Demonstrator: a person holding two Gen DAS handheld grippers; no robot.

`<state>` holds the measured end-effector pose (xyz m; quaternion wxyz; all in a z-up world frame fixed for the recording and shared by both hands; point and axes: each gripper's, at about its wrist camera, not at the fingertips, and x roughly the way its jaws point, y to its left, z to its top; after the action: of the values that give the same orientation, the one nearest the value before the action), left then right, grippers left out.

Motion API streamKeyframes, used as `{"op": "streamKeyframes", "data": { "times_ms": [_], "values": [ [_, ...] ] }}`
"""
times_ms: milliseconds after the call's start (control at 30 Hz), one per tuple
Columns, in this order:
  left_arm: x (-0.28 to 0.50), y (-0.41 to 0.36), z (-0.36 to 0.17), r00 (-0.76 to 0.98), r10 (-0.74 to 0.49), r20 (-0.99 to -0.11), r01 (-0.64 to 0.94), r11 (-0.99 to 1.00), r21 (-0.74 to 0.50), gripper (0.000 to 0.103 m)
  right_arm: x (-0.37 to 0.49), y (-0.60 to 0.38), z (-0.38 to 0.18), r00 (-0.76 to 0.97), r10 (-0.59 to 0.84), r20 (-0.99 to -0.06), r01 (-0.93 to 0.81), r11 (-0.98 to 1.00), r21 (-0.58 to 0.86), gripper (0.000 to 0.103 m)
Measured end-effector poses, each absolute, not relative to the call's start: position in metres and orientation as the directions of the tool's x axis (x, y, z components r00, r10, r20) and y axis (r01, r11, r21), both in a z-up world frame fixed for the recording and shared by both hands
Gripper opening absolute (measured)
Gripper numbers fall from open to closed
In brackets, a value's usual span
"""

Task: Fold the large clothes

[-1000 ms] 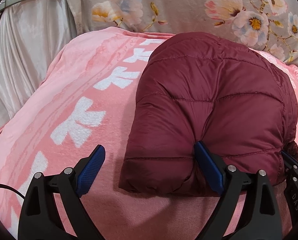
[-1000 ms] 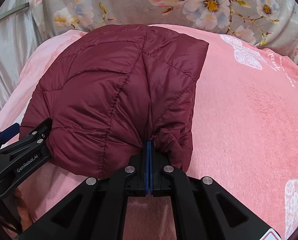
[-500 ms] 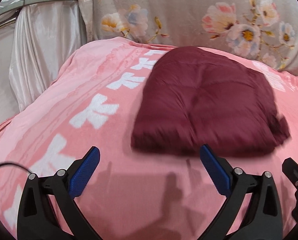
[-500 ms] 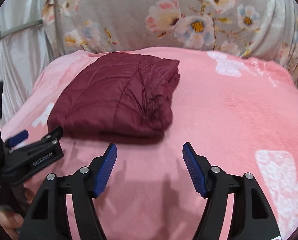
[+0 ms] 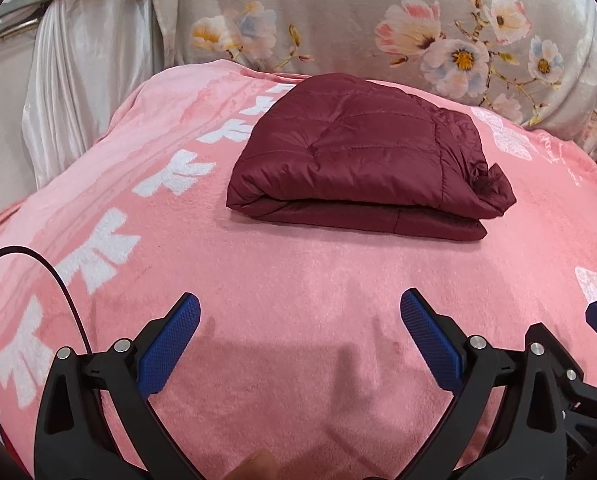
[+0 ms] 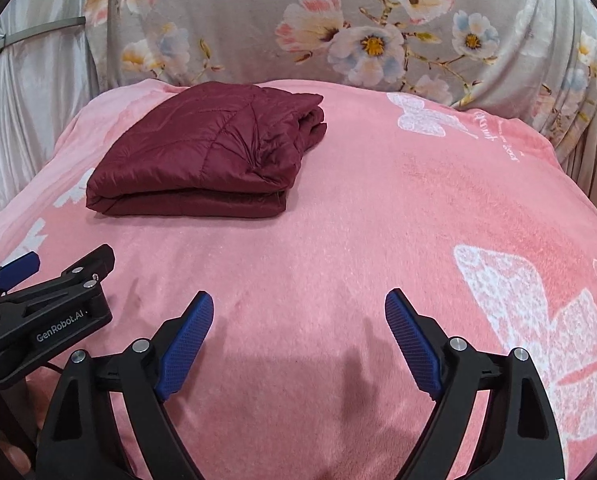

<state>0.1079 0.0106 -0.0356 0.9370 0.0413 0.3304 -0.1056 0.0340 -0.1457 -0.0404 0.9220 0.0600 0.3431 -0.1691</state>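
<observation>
Pink blanket [image 5: 298, 280] with white shapes covers the bed, and flowery grey bedding [image 6: 258, 20] is bunched up behind it. On the blanket lies the dark red puffy jacket [image 5: 358, 152], folded into a neat pile, maybe in two layers. The left gripper [image 5: 298, 320] has its blue fingers [image 5: 170, 344] spread wide, and the right gripper [image 6: 298, 320] has just been opening too, with nothing between its fingers, well apart from the jacket.

jacket [image 5: 362, 152] on blanket [image 5: 298, 280] | cushion [image 5: 378, 20] behind | curtain [image 5: 90, 80] left
</observation>
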Motion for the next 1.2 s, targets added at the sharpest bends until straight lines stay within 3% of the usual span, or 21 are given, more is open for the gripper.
{"op": "streamKeyframes", "data": {
  "times_ms": [267, 600, 1200],
  "values": [
    [0.103, -0.006, -0.037, 0.781, -0.113, -0.614, 0.223, 0.969, 0.105, 0.098, 0.032, -0.148, -0.043, 0.703, -0.278, -0.654, 0.371, 0.929, 0.003, 0.086],
    [0.096, -0.003, -0.033, 0.812, -0.093, -0.576, 0.191, 0.975, 0.111, 0.098, 0.025, -0.14, -0.035, 0.737, -0.307, -0.603, 0.362, 0.932, -0.033, 0.086],
    [0.09, -0.003, -0.028, 0.837, -0.075, -0.542, 0.165, 0.979, 0.119, 0.098, 0.023, -0.138, -0.033, 0.751, -0.299, -0.588, 0.346, 0.938, -0.036, 0.086]
  ]
}}
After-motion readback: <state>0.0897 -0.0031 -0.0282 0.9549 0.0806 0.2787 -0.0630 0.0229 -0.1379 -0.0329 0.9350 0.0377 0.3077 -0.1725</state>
